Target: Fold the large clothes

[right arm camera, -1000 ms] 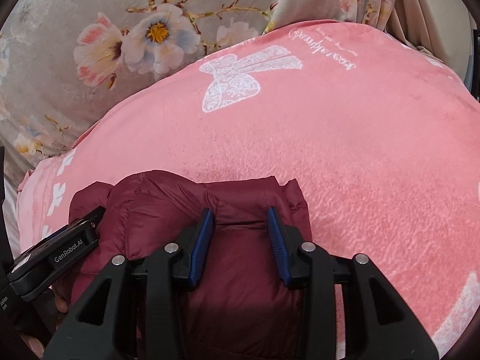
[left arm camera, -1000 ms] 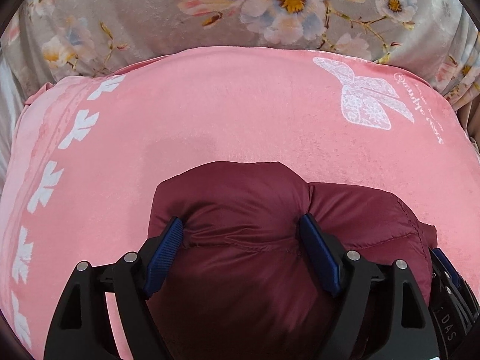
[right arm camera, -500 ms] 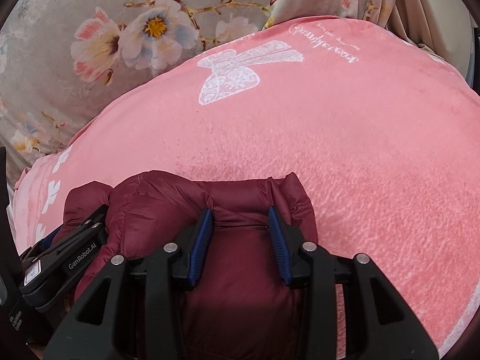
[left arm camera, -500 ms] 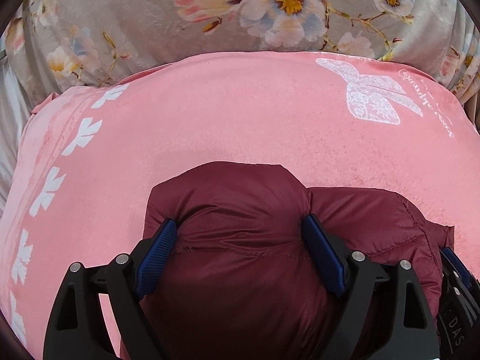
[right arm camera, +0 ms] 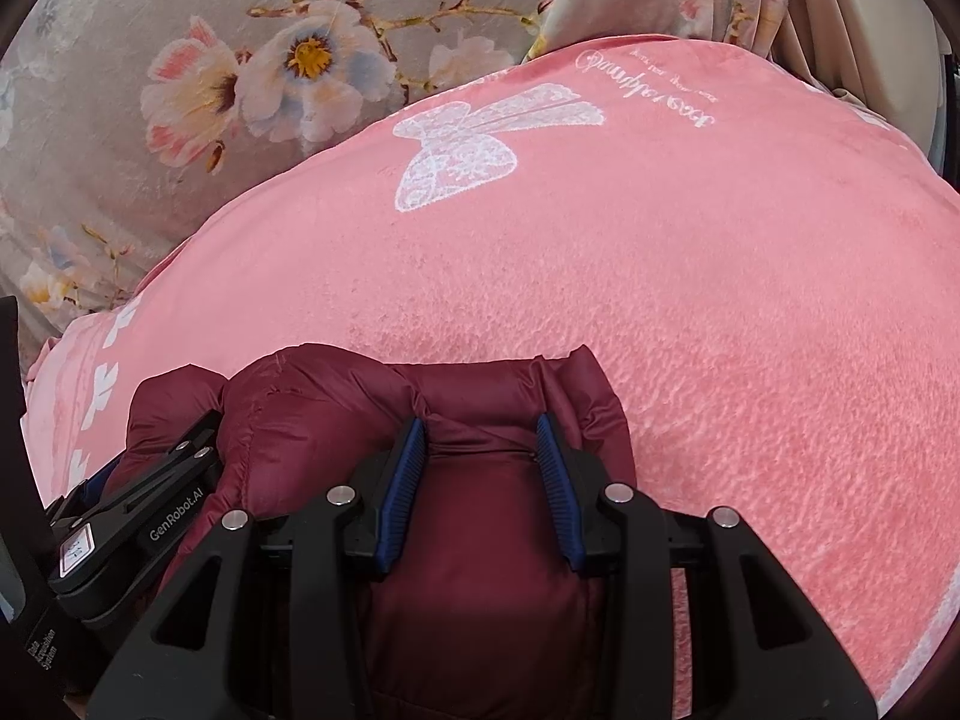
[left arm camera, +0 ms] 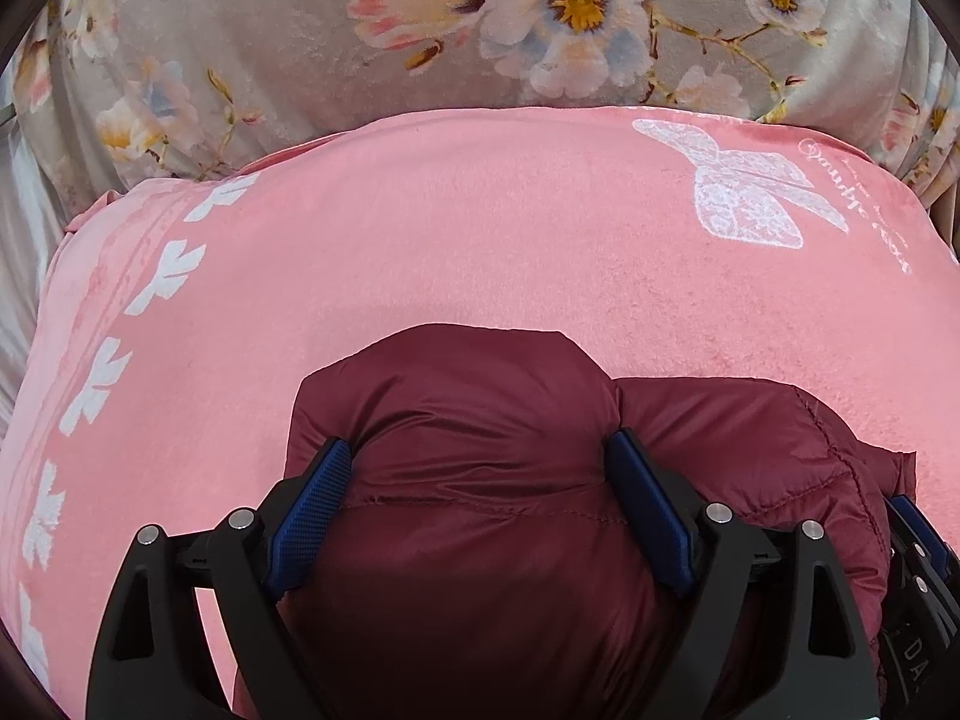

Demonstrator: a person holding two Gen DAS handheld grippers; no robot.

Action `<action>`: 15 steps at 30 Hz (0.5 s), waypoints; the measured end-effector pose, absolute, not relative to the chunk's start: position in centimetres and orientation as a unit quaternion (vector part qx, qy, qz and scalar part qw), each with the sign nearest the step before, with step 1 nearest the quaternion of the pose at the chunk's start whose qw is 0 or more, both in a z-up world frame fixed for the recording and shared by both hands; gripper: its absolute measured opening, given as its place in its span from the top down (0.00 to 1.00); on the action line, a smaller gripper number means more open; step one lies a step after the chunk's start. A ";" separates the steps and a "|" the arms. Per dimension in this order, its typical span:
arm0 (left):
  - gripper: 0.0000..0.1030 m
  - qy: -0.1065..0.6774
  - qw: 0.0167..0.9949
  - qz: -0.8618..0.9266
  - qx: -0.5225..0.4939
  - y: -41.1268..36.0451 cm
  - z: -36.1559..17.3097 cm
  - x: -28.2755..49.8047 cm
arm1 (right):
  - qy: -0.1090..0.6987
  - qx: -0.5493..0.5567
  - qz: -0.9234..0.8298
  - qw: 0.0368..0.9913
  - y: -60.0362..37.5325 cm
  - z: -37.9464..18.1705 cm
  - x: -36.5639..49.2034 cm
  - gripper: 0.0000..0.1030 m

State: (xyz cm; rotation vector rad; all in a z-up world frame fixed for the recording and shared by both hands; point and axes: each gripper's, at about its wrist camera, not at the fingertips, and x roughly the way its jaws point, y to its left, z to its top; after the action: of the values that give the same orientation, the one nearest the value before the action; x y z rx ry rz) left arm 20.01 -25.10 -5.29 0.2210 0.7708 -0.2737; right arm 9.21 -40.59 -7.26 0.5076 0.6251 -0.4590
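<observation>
With both the left gripper (left arm camera: 480,498) and the right gripper (right arm camera: 483,480) clamped on the maroon padded jacket (left arm camera: 480,420) at the bottom of the frame, lay it evenly onto the pink blanket (left arm camera: 480,228) before releasing.

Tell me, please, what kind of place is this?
Probably a bedroom at home. A pink plush blanket with a white bow print is spread like bedding, a grey flowered cover lies behind it, and a dark red puffy jacket rests on top.

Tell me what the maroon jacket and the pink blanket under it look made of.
Maroon jacket: likely thin nylon or polyester shell over padding; slight sheen, stitched quilt lines, puffy bulges. Pink blanket: looks like plush fleece; matte, nubbly nap with a white printed bow.
</observation>
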 end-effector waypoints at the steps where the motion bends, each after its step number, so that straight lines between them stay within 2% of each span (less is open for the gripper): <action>1: 0.18 0.373 0.912 -0.132 0.108 -25.1 -5.3 20.1 | 0.301 0.245 -0.222 0.895 -40.6 -7.3 9.2 0.64; 15: 0.15 0.392 0.903 -0.139 0.105 -24.4 -4.7 19.7 | 0.305 0.251 -0.230 0.890 -40.2 -6.1 7.1 0.63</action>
State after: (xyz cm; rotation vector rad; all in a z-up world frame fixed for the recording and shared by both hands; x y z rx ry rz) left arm 19.70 -24.36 -4.66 0.2180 0.8108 -0.2869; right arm 7.11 -40.15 -6.09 0.5218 0.6325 -0.4770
